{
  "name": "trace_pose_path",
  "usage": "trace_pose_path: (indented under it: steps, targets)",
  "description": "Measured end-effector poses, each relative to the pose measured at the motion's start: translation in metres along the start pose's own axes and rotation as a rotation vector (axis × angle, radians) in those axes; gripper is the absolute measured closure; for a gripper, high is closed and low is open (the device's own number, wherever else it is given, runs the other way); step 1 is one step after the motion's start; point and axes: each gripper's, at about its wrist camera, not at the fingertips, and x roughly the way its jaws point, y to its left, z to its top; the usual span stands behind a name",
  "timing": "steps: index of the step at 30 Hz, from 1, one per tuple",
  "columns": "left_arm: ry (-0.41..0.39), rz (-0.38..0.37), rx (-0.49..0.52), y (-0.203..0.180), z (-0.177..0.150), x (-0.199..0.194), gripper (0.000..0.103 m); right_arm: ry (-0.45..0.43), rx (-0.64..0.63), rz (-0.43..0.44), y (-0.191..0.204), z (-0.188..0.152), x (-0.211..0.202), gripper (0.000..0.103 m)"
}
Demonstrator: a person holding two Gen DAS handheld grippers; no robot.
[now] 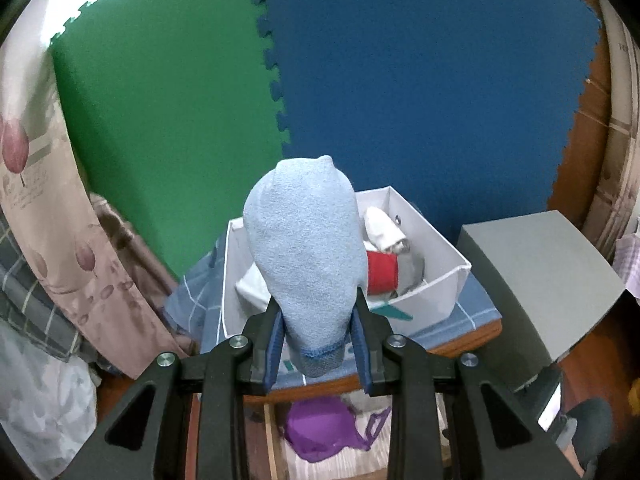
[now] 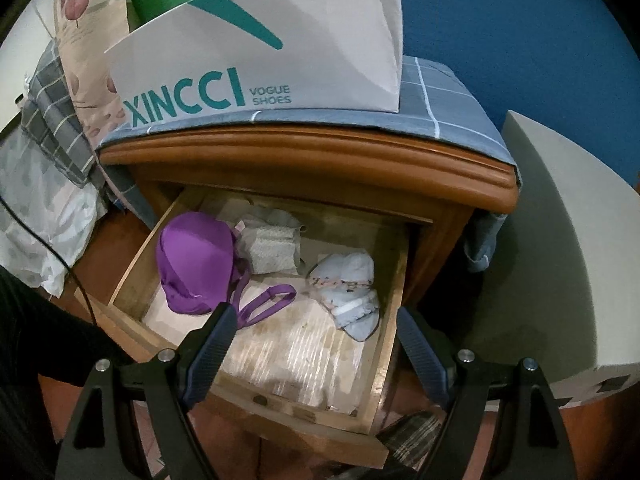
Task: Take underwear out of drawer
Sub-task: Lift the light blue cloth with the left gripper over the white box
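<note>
My left gripper (image 1: 318, 308) is shut on a light blue folded piece of underwear (image 1: 306, 240), held up over the white shoe box (image 1: 424, 300) on the nightstand. In that box lie a red roll (image 1: 382, 270) and white pieces (image 1: 382, 226). My right gripper (image 2: 312, 320) stands open above the pulled-out wooden drawer (image 2: 386, 344), with nothing between its fingers. In the drawer lie a purple bra (image 2: 196, 260), a grey-white folded piece (image 2: 270, 244) and a pale blue patterned piece (image 2: 348, 284). The purple bra (image 1: 324, 428) also shows below my left gripper.
The wooden nightstand (image 2: 312, 160) carries a blue checked cloth (image 2: 444, 96) under the shoe box (image 2: 280, 52). A grey box (image 1: 536, 272) stands to its right. Floral and checked bedding (image 1: 44, 208) lies at the left. Green and blue foam mats (image 1: 400, 72) cover the wall behind.
</note>
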Motion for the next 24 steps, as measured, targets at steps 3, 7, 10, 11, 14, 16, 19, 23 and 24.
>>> trace_pose_path:
  steps: [3,7,10,11,14,16,19,23,24]
  targets:
    - [-0.001,-0.003,-0.008,-0.001,0.007,0.005,0.076,-0.002,0.005,-0.001,-0.001,-0.001,0.0,0.019]
    - [0.007,0.001,-0.019,-0.001,0.011,0.013,0.076,-0.002,0.013,-0.002,-0.002,0.0,0.0,0.019]
    - [0.013,0.008,-0.025,0.001,0.014,0.019,0.076,-0.002,0.016,-0.004,-0.003,0.0,-0.001,0.019]
    - [0.018,0.006,-0.034,0.003,0.015,0.022,0.076,-0.005,0.017,-0.003,-0.003,0.0,-0.001,0.019]
    - [0.03,0.014,-0.045,0.007,0.017,0.029,0.076,-0.004,0.02,-0.005,-0.005,-0.001,-0.001,0.019]
    - [0.038,0.021,-0.055,0.011,0.019,0.033,0.076,-0.004,0.028,-0.003,-0.007,-0.001,-0.001,0.019]
    - [0.044,0.036,-0.057,0.018,0.023,0.037,0.076,-0.003,0.034,0.0,-0.008,-0.001,-0.001,0.019]
    - [0.047,0.056,-0.066,0.029,0.029,0.039,0.076,-0.001,0.035,0.0,-0.008,0.0,-0.001,0.019]
    - [0.047,0.06,-0.064,0.031,0.03,0.04,0.076,-0.001,0.034,0.001,-0.007,0.0,0.0,0.019]
